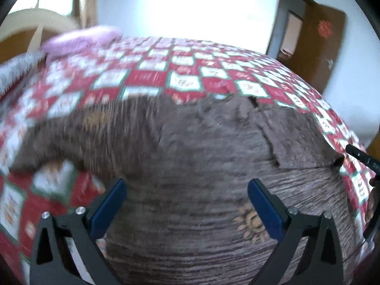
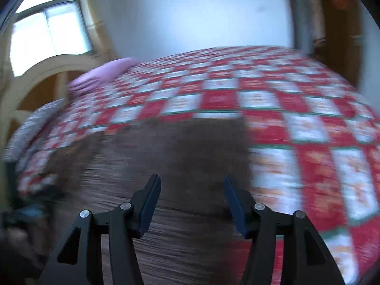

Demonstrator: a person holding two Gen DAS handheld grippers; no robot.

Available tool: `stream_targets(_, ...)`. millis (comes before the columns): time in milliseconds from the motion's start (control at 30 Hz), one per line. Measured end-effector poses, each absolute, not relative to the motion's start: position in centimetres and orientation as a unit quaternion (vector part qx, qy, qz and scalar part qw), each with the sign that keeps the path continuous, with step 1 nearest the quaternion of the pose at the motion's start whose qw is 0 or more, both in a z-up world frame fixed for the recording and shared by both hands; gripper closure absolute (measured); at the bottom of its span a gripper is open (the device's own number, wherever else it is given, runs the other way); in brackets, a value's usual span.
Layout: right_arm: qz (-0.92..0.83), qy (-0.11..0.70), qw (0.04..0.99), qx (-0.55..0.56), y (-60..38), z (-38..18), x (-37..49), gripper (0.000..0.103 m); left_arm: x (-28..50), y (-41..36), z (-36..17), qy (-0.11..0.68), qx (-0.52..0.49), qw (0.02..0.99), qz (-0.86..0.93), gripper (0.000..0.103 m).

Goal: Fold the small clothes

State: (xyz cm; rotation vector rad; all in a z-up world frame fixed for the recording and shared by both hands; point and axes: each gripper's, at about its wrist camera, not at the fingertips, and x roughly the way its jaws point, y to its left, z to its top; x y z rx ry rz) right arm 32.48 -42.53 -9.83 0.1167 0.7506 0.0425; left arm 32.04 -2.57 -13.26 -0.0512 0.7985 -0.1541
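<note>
Brown garment (image 1: pixel 190 156) spread on bed (image 1: pixel 152 76), long axis running left-right. Lay directly under left gripper (image 1: pixel 186 190), jaws released, empty. Right gripper (image 2: pixel 192 187) at garment's right edge, also unclenched, holding nothing.

A brown ribbed garment (image 1: pixel 201 166) with orange sun prints lies spread flat on the checkered bedspread (image 1: pixel 166 71).

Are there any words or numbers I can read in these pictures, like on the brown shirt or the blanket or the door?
No words or numbers can be read.
Brown garment: only an orange sun picture, no letters.
Checked bedspread: little marks in the white squares, too blurred to read.
Door: a red round decoration, too small and blurred to read.
</note>
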Motion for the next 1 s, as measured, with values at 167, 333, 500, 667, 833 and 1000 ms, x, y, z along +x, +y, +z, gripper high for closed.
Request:
stream_targets(167,-0.081,0.337,0.928,0.138,-50.2,-12.4,29.6,0.045,33.3,-6.9,-10.0,0.359,0.037,0.927,-0.101,0.000)
stream_targets(333,-0.074,0.330,0.915,0.220,-52.9,-13.3,28.8,0.039,35.8,-11.6,-11.2,0.380,0.044,0.914,-0.137,0.011)
stream_targets(500,-0.061,0.349,0.913,0.203,-51.8,-13.7,29.4,0.035,38.0,-14.8,-13.5,0.413,0.033,0.899,-0.142,0.029)
stream_targets(667,-0.058,0.366,0.910,0.189,-51.4,-14.3,29.8,0.034,39.2,-16.4,-15.5,0.442,0.024,0.883,-0.157,0.086)
stream_targets(833,-0.058,0.372,0.908,0.182,-51.2,-14.5,30.1,0.031,38.2,-16.4,-15.2,0.421,0.034,0.893,-0.155,0.100)
stream_targets(1000,-0.059,0.373,0.908,0.179,-51.1,-14.5,30.1,0.031,37.6,-15.3,-14.4,0.404,0.059,0.902,-0.138,0.100)
